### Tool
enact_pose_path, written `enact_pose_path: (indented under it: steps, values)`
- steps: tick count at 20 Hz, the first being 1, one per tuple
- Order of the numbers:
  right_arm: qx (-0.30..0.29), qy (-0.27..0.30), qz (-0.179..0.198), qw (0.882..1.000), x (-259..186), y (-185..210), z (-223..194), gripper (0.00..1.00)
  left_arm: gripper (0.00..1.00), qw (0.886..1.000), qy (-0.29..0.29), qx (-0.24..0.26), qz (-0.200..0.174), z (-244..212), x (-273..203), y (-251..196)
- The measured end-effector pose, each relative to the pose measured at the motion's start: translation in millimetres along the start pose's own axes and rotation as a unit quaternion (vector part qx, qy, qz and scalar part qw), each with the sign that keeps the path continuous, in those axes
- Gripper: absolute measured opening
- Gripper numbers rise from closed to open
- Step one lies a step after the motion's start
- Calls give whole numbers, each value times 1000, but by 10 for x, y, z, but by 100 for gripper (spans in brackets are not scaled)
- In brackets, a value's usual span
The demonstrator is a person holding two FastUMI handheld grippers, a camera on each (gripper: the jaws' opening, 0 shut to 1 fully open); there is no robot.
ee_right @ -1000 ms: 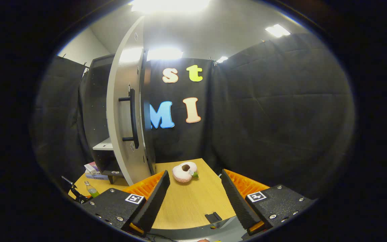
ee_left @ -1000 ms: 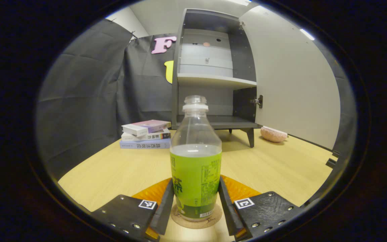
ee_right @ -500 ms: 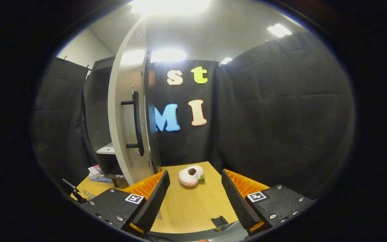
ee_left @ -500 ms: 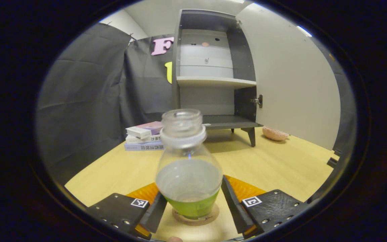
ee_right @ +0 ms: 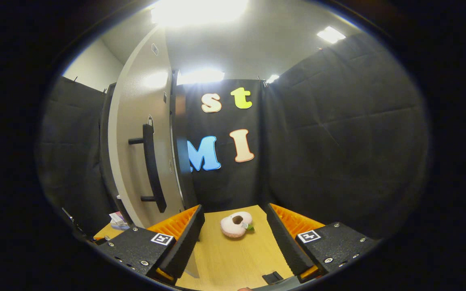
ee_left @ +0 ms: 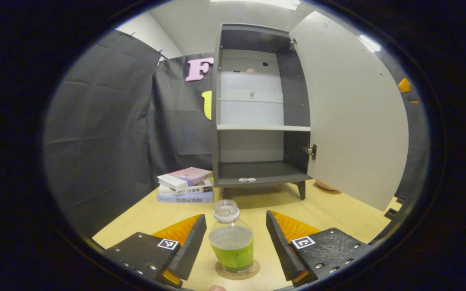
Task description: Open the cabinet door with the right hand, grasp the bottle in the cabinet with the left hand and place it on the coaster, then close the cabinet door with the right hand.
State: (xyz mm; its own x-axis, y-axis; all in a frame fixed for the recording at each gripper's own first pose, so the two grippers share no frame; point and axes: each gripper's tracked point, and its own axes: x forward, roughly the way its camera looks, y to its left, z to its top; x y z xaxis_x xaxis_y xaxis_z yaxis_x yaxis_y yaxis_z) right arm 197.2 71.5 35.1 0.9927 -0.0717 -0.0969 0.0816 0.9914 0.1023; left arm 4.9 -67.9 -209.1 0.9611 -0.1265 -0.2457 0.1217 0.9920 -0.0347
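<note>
Books [ee_left: 184, 185] lie on wooden table [ee_left: 144, 214] beside open cabinet [ee_left: 257, 105].

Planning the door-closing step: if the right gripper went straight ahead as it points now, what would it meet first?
Probably the pink ring-shaped plush toy lying on the wooden table, between the open right gripper's fingers. The door's black handle sits off left; depth is unclear.

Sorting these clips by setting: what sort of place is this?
Probably a staged recording booth, not a real home: black cloth walls, a small cabinet standing on a wooden table, and a few props, such as stacked books and a doughnut-shaped toy.
</note>
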Motion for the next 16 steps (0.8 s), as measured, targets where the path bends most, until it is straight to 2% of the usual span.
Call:
enact_pose_path:
  steps: [1,2,5,8,11,12,13,14,16]
  values:
    - [-3,-5,0,1000,56,-11,46,95,85,1000,-7,1,-2,136,-35,-13]
    - [-6,-11,0,1000,113,-14,97,95,89,1000,-14,1,-4,293,-82,-33]
    - [-13,-32,3,999,269,-23,259,95,85,999,-41,-2,-6,807,-249,-84]
    - [-18,-42,11,999,415,22,342,95,85,998,-58,-15,11,1240,-359,-46]
    - [-25,-42,29,998,522,169,380,95,85,997,-64,-25,45,1487,-467,109]
    - [-28,-43,32,998,544,212,389,95,89,996,-64,-32,53,1533,-489,175]
    - [-32,-45,39,998,550,290,398,91,89,995,-68,-39,56,1574,-490,219]
    - [-37,-46,45,997,556,374,400,95,85,995,-73,-43,62,1630,-524,289]
    - [-49,-47,48,996,523,493,394,95,85,993,-82,-44,73,1688,-559,497]
